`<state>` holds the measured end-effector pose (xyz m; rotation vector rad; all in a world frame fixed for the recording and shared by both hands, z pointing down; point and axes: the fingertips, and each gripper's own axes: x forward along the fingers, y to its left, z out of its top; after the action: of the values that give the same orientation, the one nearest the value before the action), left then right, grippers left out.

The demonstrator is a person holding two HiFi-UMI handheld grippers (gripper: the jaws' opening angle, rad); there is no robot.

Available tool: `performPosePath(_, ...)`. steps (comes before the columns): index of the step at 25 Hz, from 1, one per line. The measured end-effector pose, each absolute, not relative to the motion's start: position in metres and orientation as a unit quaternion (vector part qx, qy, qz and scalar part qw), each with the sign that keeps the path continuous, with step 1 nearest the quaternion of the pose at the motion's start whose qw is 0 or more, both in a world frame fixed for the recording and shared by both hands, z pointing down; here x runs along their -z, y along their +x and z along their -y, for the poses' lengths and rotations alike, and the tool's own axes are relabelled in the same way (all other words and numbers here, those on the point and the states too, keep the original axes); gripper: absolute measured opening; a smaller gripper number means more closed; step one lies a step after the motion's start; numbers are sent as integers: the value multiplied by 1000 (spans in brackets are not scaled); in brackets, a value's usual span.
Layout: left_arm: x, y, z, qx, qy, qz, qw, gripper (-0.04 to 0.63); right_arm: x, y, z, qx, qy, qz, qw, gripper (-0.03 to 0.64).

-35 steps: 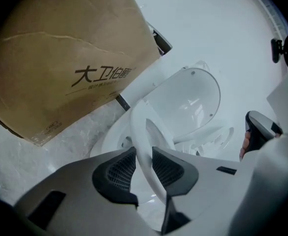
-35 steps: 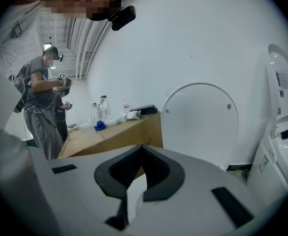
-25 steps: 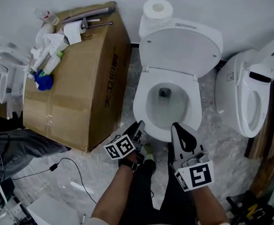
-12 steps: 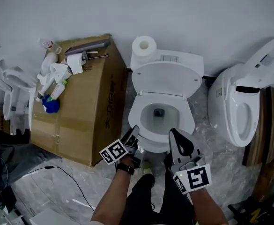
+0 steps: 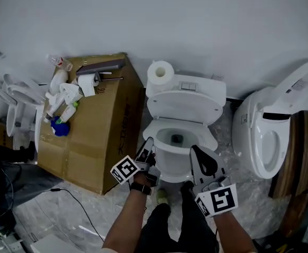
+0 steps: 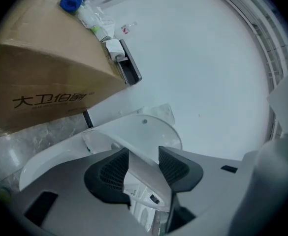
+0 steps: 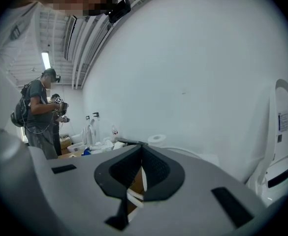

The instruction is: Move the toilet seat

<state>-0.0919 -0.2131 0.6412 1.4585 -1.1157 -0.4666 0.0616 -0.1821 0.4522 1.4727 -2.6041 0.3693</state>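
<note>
Bare workshop room: several toilets (image 5: 184, 107) stand beside a cardboard box (image 5: 98, 136).

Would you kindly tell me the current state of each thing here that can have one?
toilet seat: raised, leaning back towards the tank.
second toilet's lid: raised.
toilet paper roll: standing on end at the tank's left end.
cardboard box: closed, clutter piled on top.
left tool: open, its jaws have just been opening, nothing gripped between them.
right tool: shut, empty.

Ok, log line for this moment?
left tongs: just been opening, empty | right tongs: shut, empty | toilet lid: up
</note>
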Motion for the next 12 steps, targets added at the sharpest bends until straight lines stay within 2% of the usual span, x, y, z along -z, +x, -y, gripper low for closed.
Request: performPosePath(12, -615, -81, 285, 274, 609, 486, 564, 193, -448, 89, 239, -123, 476, 868, 64, 15)
